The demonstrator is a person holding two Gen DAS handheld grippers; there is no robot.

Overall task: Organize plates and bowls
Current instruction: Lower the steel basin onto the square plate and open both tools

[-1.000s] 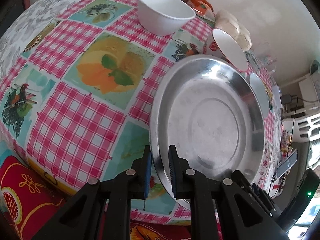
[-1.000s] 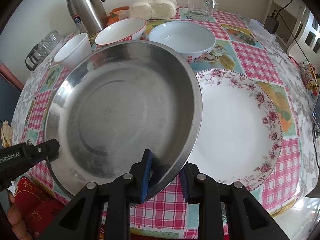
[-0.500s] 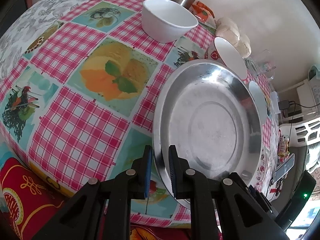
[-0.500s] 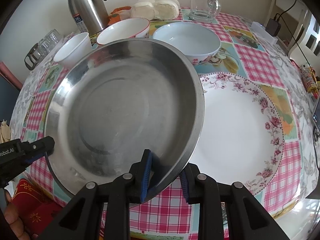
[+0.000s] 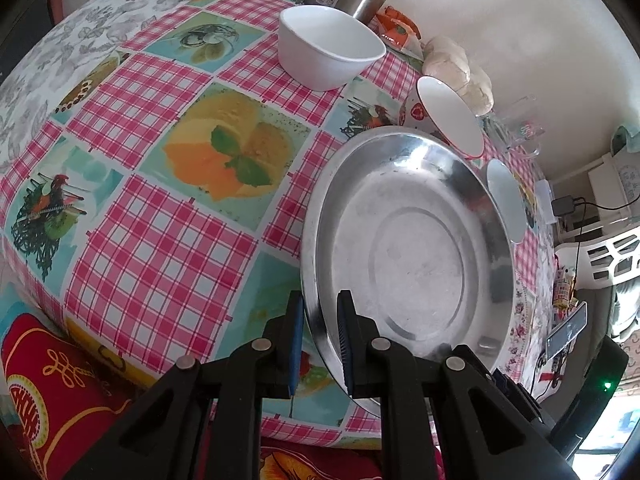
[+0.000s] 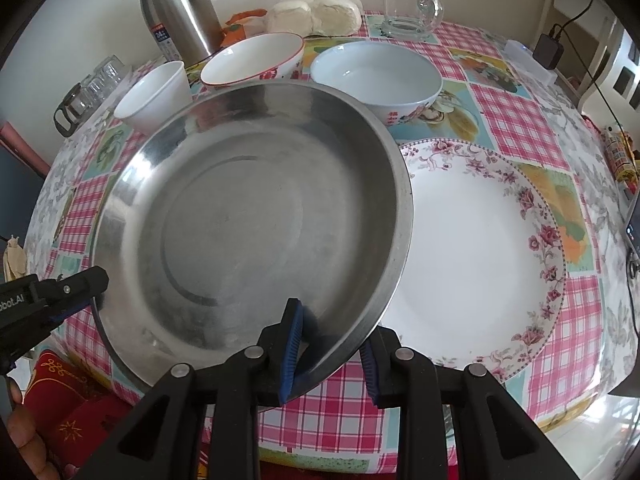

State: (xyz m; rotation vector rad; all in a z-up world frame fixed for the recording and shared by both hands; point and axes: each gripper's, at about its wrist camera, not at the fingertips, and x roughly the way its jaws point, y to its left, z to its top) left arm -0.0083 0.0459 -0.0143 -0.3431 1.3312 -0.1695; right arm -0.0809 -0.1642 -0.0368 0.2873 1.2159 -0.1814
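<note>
the steel plate (image 6: pixel 256 216) is held off the worktop (image 5: pixel 168 248), tilted, with its right edge overlapping the left rim of the floral plate (image 6: pixel 480 248) in the right wrist view. the left hand-held gripper (image 5: pixel 320 344) is closed down on the plate's rim at its left side, one pad on each face. the right hand-held gripper (image 6: pixel 332 352) straddles the near rim, with the left pad inside the dish and the right pad below the rim; contact on the lower pad cannot be told for certain, though the plate appears to be gripped. the step in hand is judged to be stacking the steel plate onto the floral plate. it is best done if the plate is levelled first, centred over the floral plate, and lowered evenly so that neither rim is struck. both grips are best kept until the plate is seated. the three bowls (image 6: pixel 376 76) behind are to be kept clear of the far rim
</note>
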